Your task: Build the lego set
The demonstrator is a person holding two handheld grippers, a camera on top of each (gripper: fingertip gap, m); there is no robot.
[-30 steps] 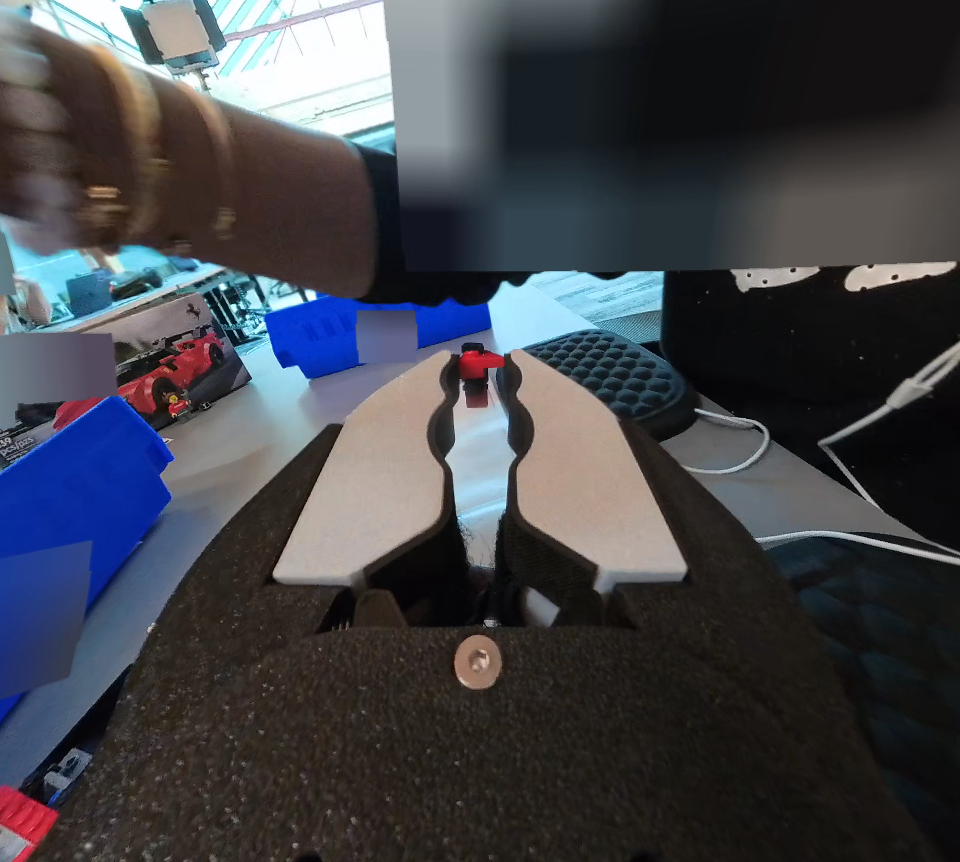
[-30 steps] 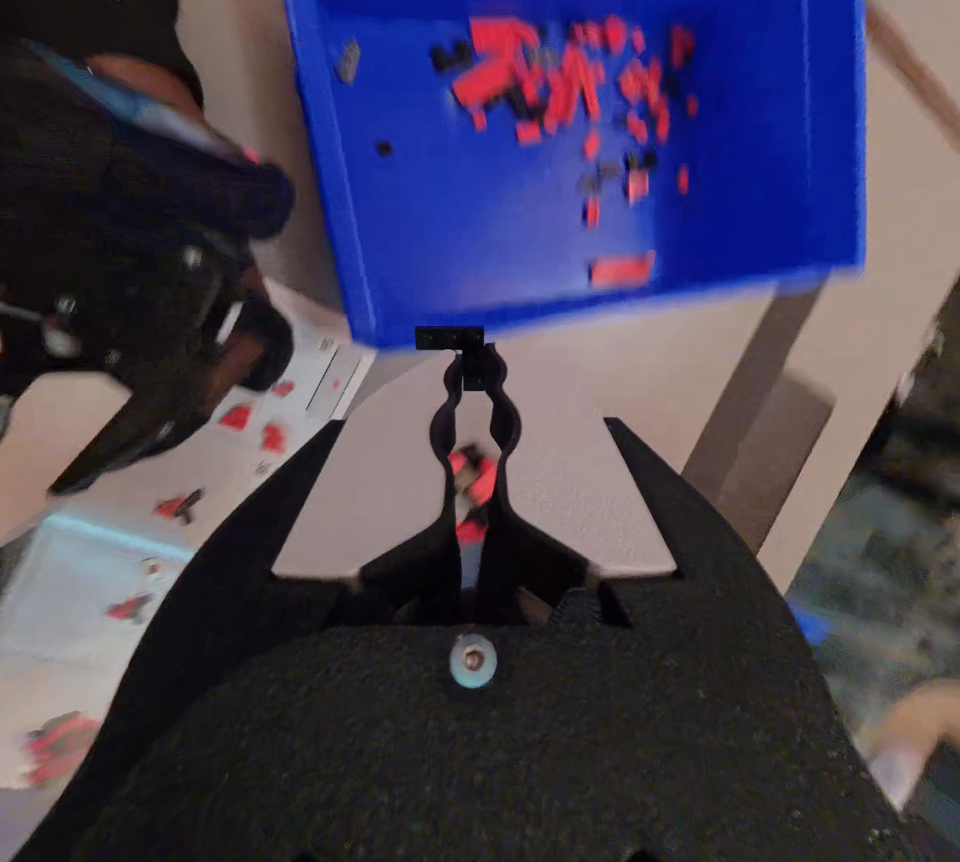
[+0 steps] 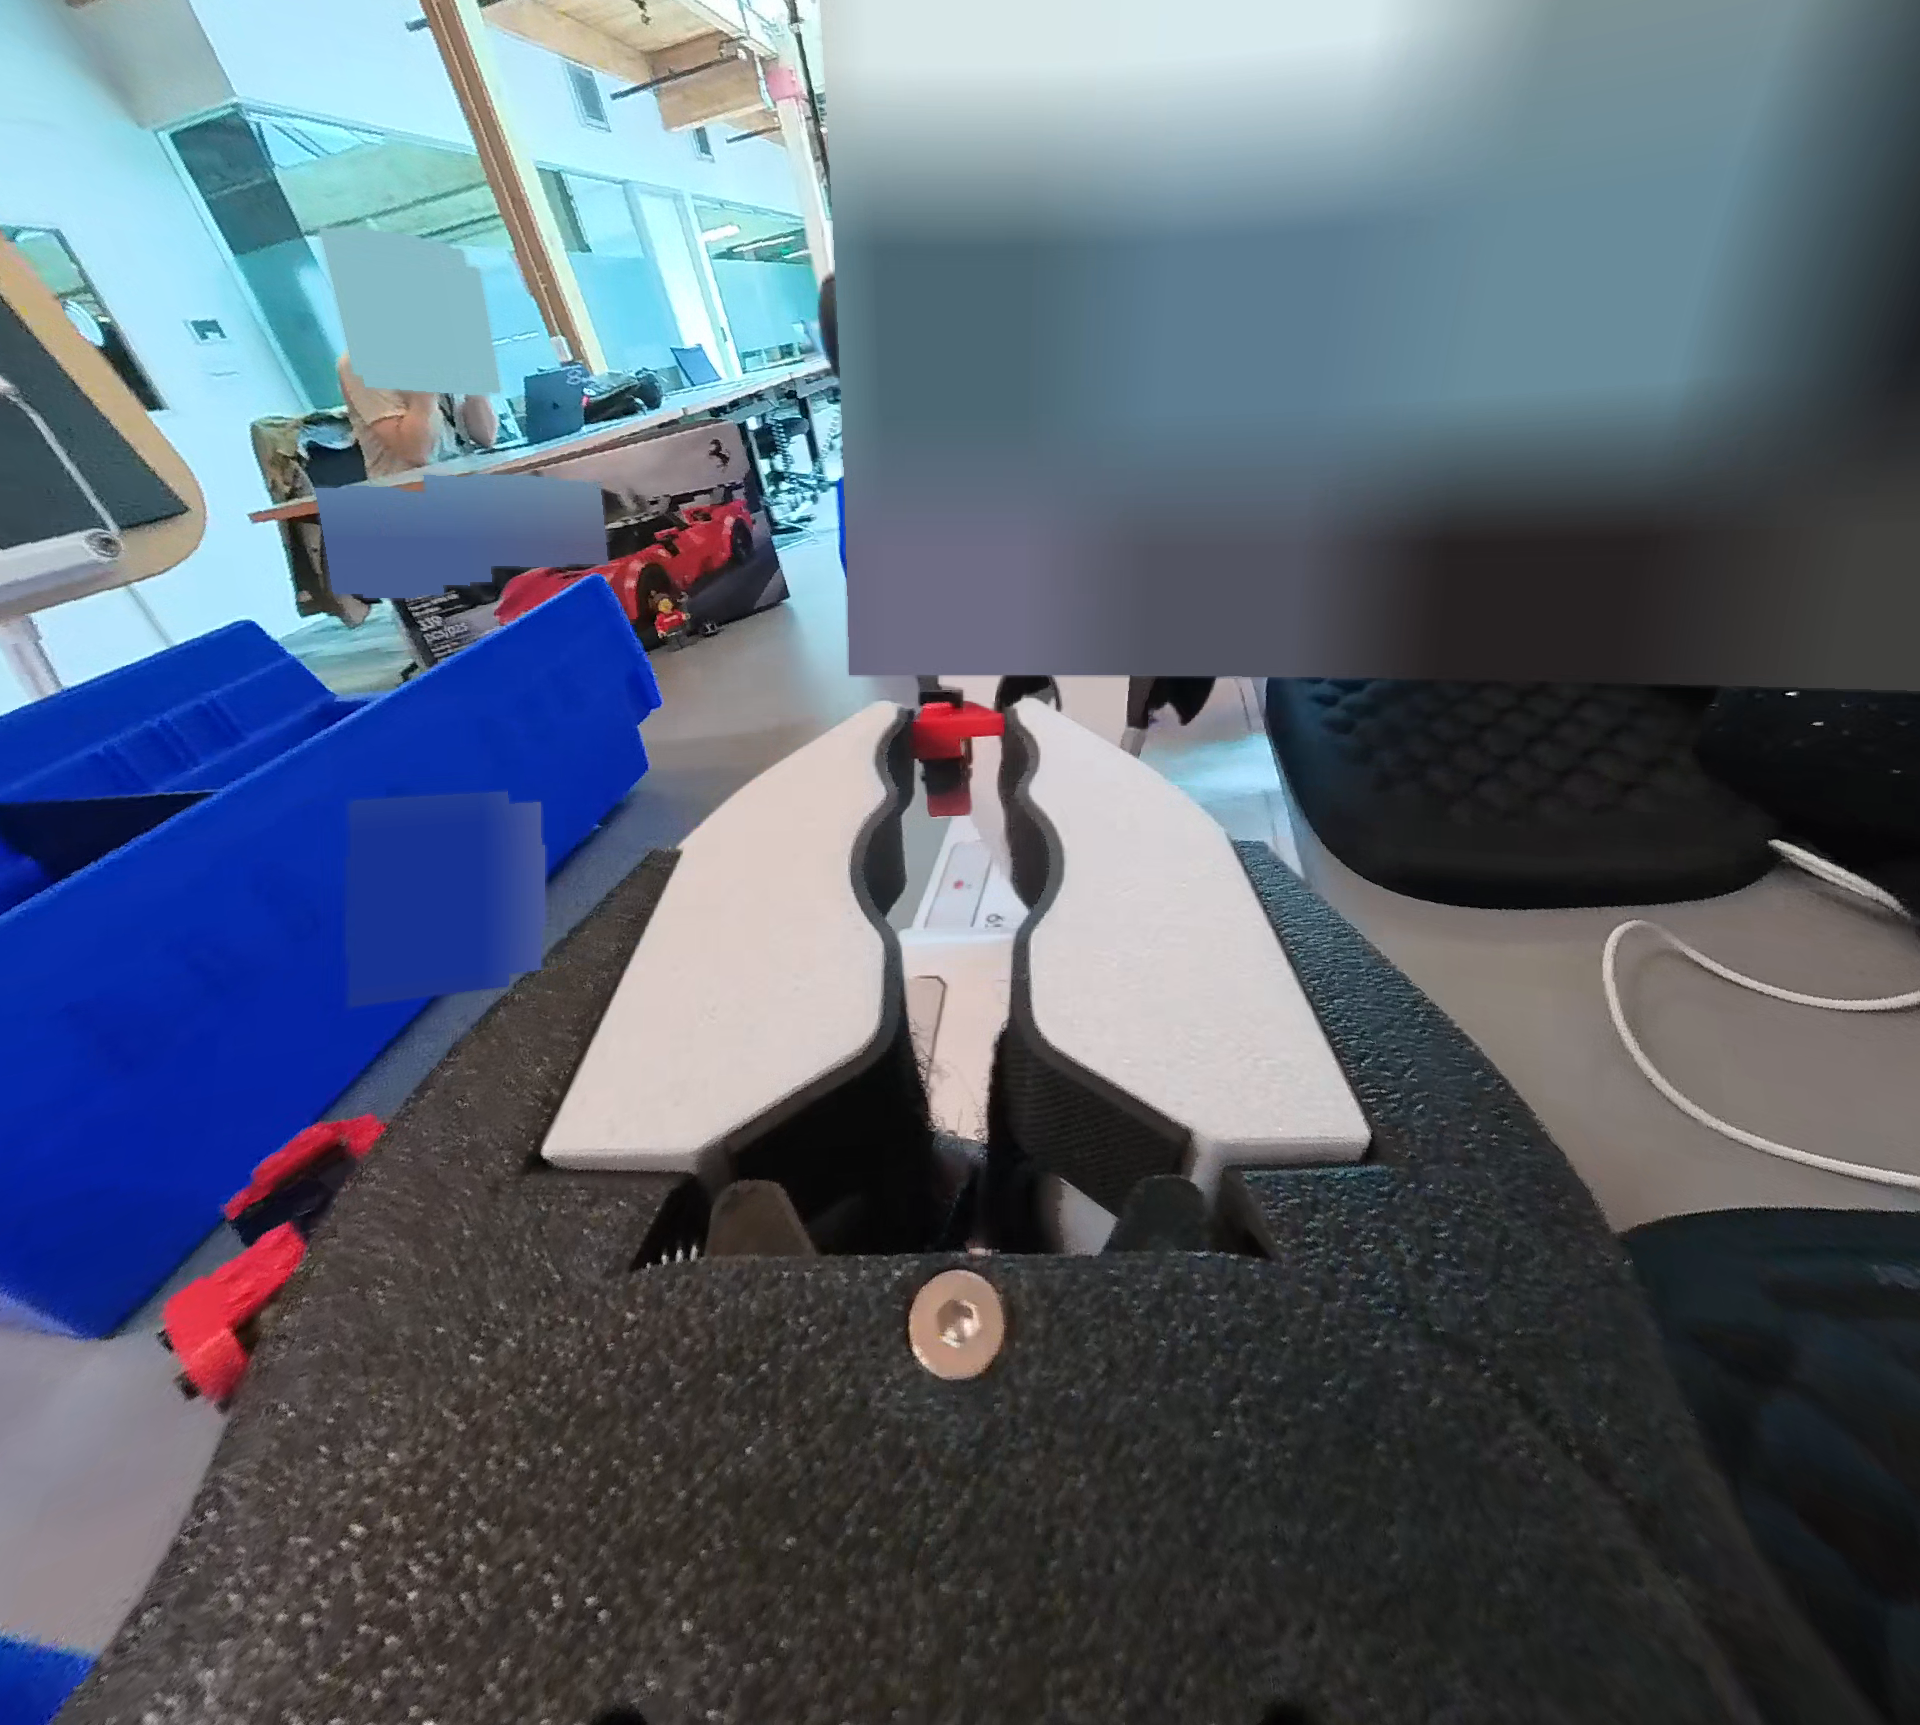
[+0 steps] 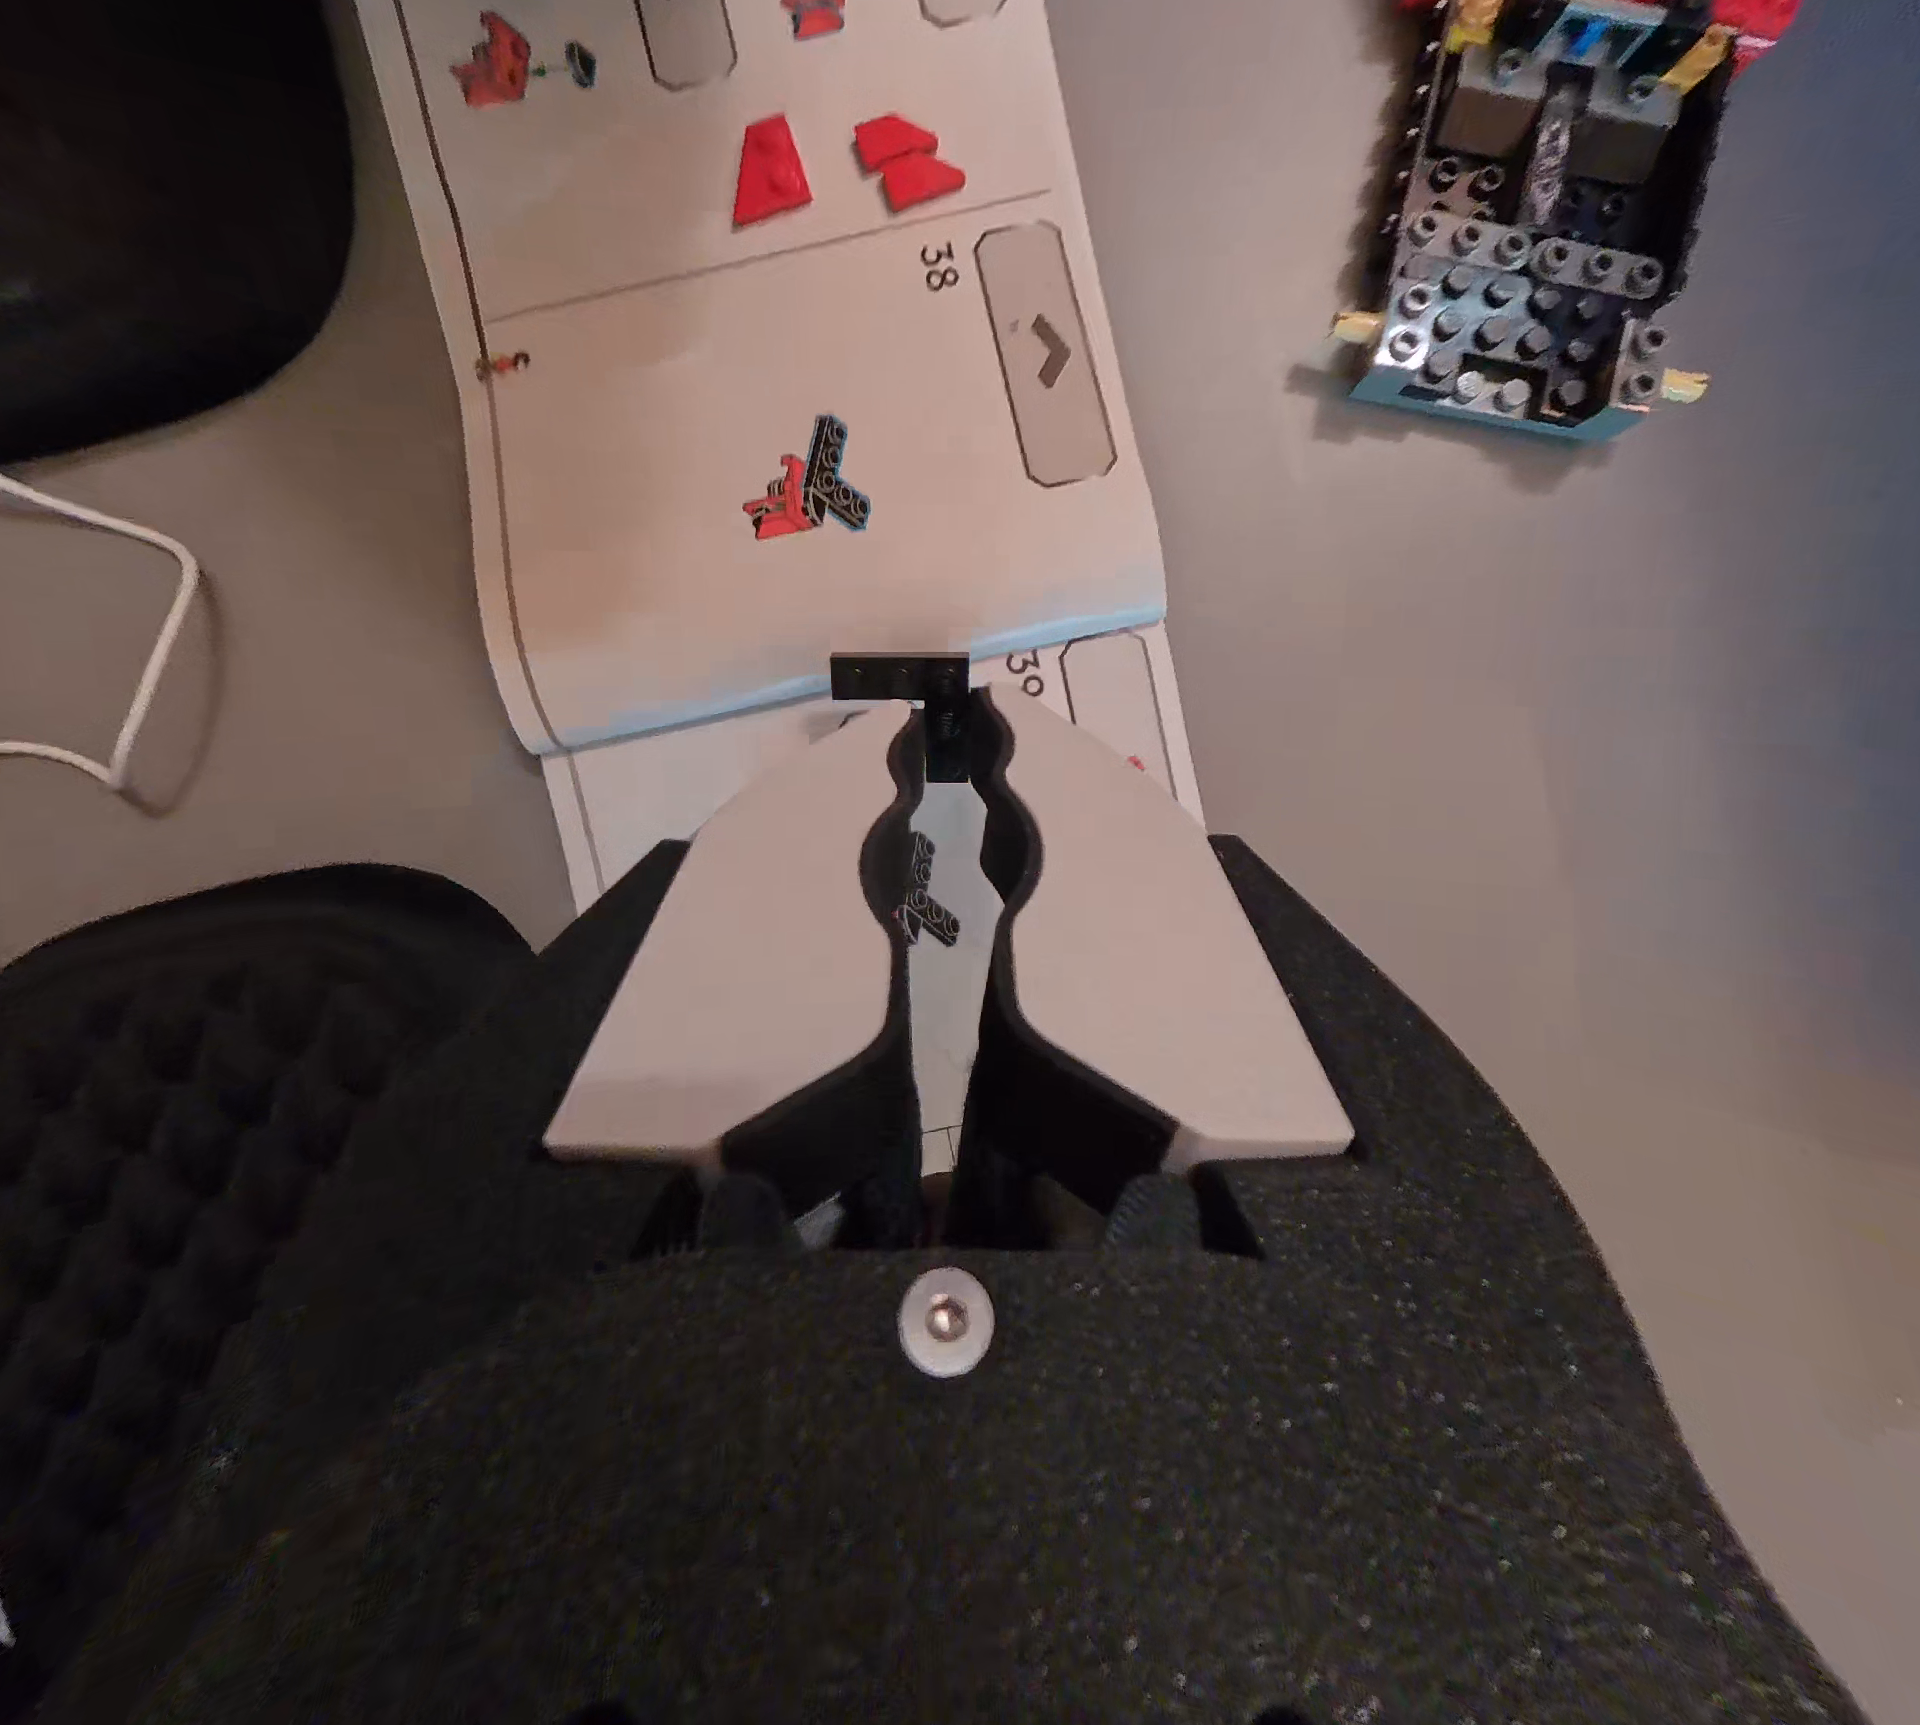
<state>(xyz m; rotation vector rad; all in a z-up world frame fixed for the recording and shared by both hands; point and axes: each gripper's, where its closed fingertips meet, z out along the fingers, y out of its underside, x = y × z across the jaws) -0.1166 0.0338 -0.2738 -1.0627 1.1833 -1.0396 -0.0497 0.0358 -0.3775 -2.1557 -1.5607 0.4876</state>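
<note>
two blue bins (image 3: 312, 896) beside left gripper (image 3: 951, 745)

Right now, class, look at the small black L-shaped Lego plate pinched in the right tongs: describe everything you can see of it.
The small black L-shaped Lego plate looks like matte black plastic, thin and flat. One arm runs crosswise past the tips, with faint round stud marks on it; the other arm runs back between the fingers of the right tongs, which are shut on it. Only those fingers touch it. It hangs above the open paper instruction booklet, at the page's near edge.
</note>
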